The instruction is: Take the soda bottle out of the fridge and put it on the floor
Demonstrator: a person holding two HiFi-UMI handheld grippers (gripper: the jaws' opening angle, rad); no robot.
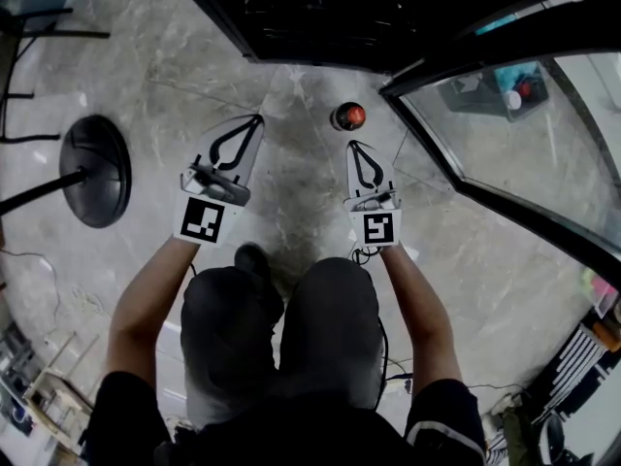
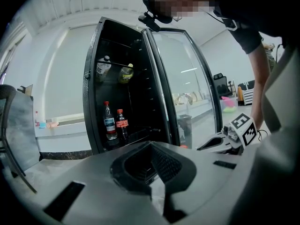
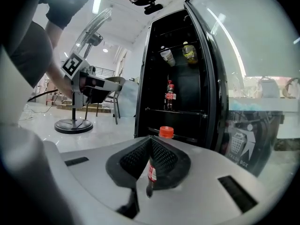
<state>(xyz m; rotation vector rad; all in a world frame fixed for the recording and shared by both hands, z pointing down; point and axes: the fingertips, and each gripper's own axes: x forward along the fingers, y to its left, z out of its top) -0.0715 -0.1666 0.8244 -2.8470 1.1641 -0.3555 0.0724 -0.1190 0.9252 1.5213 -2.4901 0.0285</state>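
The small dark soda bottle with a red cap [image 1: 349, 116] stands on the grey marble floor [image 1: 194, 85] before the open black fridge [image 1: 320, 8]. We hold the left gripper [image 1: 259, 118] and right gripper [image 1: 352, 145] pressed together, empty. The task looks done.

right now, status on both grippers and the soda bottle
Left gripper shut, empty. Right gripper shut, empty, just short of soda bottle. Bottle upright on floor before open fridge. Nothing in the way.
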